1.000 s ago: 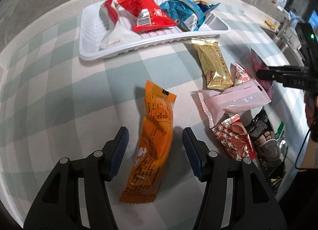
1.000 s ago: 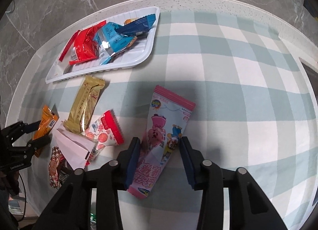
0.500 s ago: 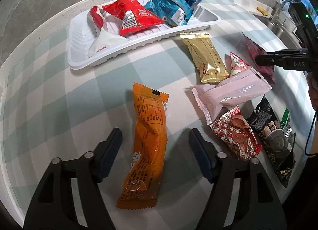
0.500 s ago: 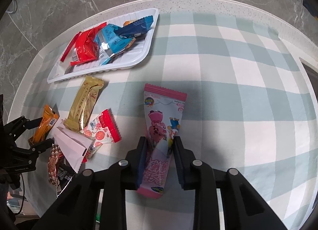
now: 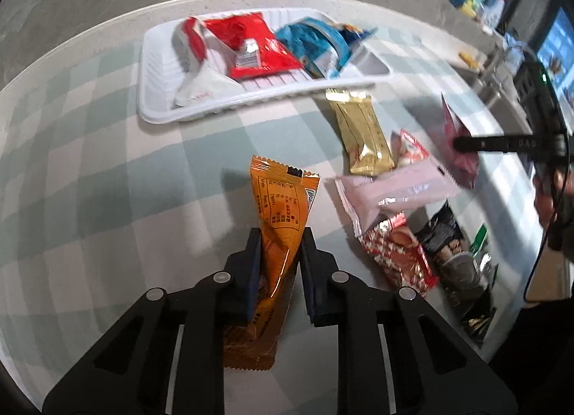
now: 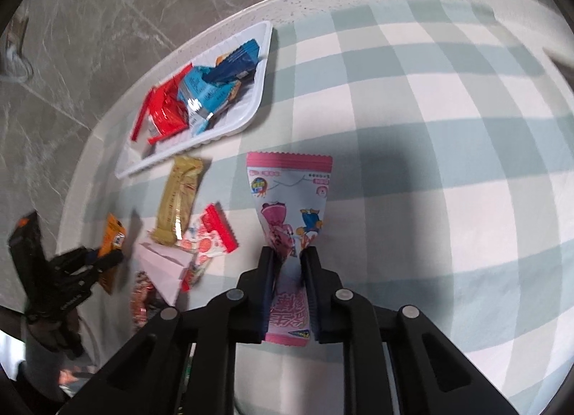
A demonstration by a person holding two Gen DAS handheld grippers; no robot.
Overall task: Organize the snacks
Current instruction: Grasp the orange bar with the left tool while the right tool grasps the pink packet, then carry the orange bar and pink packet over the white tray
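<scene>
Both grippers have closed since the earlier frame: left gripper [image 5: 278,239] pinches the orange packet [image 5: 276,228], right gripper [image 6: 290,253] the pink packet [image 6: 290,214], above the checked cloth [image 6: 430,164], loose snacks and white tray [image 5: 154,113] beyond.

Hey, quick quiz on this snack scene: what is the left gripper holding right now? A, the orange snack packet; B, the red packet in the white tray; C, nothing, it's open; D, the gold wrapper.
A: in the left wrist view, the left gripper is shut on the orange snack packet, its wrapper creased between the blue pads, while the gold wrapper lies loose on the checked cloth.
</scene>
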